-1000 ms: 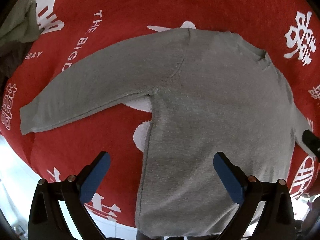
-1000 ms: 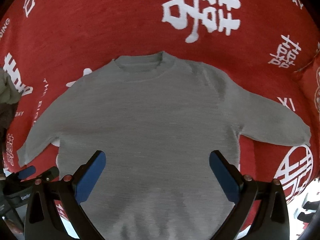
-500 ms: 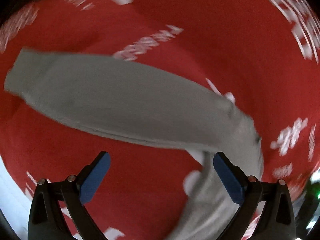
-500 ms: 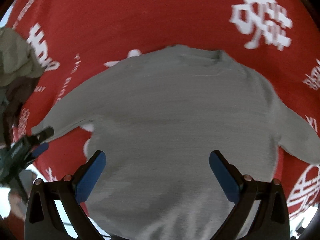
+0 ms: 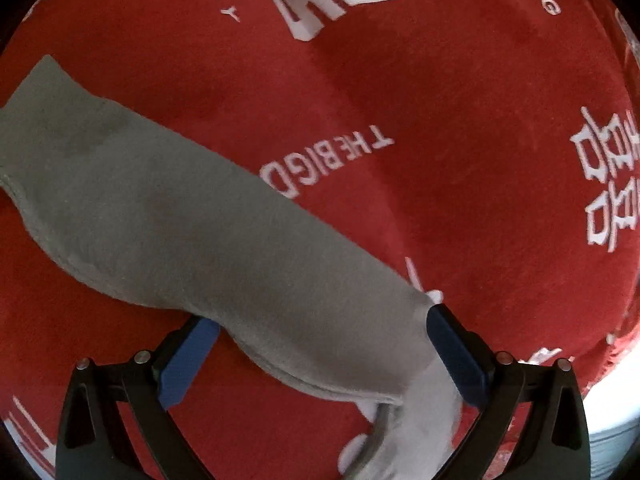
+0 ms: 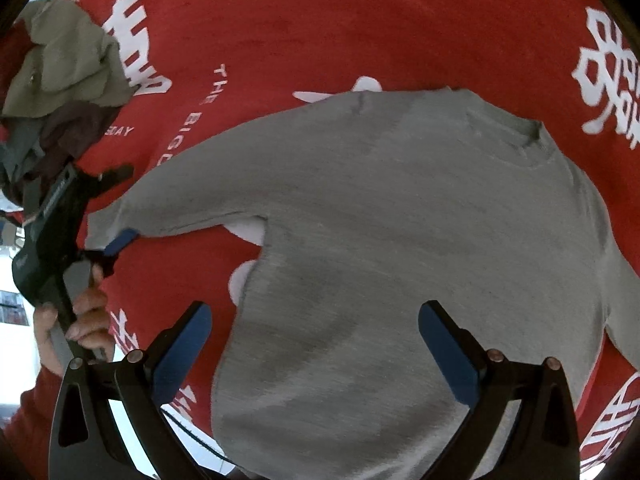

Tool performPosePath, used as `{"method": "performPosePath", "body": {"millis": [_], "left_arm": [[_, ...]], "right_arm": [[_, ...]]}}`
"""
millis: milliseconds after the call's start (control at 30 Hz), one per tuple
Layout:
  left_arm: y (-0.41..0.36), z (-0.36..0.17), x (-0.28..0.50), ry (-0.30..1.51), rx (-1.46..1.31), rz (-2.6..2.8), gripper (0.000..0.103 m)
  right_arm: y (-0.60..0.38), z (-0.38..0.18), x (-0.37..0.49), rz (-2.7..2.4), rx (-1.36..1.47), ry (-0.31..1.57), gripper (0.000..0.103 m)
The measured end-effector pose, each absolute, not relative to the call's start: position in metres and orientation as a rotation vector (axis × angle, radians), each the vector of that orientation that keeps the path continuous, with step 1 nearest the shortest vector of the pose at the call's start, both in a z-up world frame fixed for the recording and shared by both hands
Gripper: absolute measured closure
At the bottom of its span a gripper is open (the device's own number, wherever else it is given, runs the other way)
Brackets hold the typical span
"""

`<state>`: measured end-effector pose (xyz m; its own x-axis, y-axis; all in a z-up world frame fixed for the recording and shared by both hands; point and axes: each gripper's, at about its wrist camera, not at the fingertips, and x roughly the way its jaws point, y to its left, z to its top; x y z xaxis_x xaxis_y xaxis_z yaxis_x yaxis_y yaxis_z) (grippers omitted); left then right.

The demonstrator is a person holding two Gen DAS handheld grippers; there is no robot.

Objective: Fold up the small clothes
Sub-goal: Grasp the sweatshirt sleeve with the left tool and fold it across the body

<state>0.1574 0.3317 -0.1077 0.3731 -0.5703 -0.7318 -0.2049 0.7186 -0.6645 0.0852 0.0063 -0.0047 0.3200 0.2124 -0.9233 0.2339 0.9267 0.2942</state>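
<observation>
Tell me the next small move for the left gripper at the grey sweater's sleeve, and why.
Probably close the left gripper on the sleeve of the grey knit sweater. Its blue pads stand open on either side of the sleeve, which lies flat on the red printed cloth, unfolded. The right gripper hovers open over the body.

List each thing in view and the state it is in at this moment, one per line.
grey sweater: spread flat, unfolded, front up.
sweater's sleeve: lying straight out, between the left gripper's fingers.
left gripper: open, straddling the sleeve.
right gripper: open, empty, above the sweater's body.
red blanket: spread under the sweater.
pile of clothes: crumpled, unfolded.
</observation>
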Motion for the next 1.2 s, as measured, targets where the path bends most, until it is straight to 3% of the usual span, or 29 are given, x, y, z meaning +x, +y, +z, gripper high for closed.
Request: {"method": "performPosePath", "body": {"millis": [167, 200, 267, 300, 333, 400, 500, 533, 833, 1067, 1200], "left_arm": [[0.340, -0.112, 0.167, 1.197, -0.802, -0.185, 0.000], [0.337, -0.111, 0.172, 1.208, -0.764, -0.152, 0.004], [0.330, -0.108, 0.178, 1.221, -0.649, -0.081, 0.030], [0.324, -0.105, 0.182, 1.224, -0.543, -0.042, 0.067], [0.319, -0.106, 0.185, 1.235, -0.476, -0.030, 0.091], [0.313, -0.103, 0.186, 1.242, -0.409, -0.046, 0.091], [0.293, -0.077, 0.183, 1.180, -0.310, -0.116, 0.091], [0.285, -0.067, 0.179, 1.157, -0.282, -0.150, 0.091], [0.109, 0.025, 0.124, 0.936, 0.008, -0.576, 0.091], [-0.031, -0.037, 0.042, 1.037, 0.295, -0.756, 0.091], [-0.045, -0.078, 0.024, 1.177, 0.387, -0.715, 0.091]], "right_arm": [[0.012, -0.008, 0.089, -0.009, 0.410, 1.262, 0.000], [0.013, -0.010, 0.088, -0.012, 0.413, 1.262, 0.000], [0.013, -0.012, 0.085, -0.022, 0.420, 1.265, 0.000], [0.013, -0.013, 0.085, -0.026, 0.424, 1.266, 0.000], [0.011, -0.013, 0.082, -0.036, 0.434, 1.268, 0.000], [0.006, -0.013, 0.076, -0.046, 0.465, 1.266, 0.001], [-0.011, -0.013, 0.062, -0.072, 0.501, 1.258, 0.028], [-0.017, -0.015, 0.058, -0.085, 0.518, 1.262, 0.030], [-0.107, -0.020, 0.003, -0.214, 0.652, 1.214, 0.031], [-0.181, -0.046, -0.054, -0.355, 0.757, 1.195, 0.031], [-0.205, -0.068, -0.073, -0.392, 0.808, 1.220, 0.031]]}}
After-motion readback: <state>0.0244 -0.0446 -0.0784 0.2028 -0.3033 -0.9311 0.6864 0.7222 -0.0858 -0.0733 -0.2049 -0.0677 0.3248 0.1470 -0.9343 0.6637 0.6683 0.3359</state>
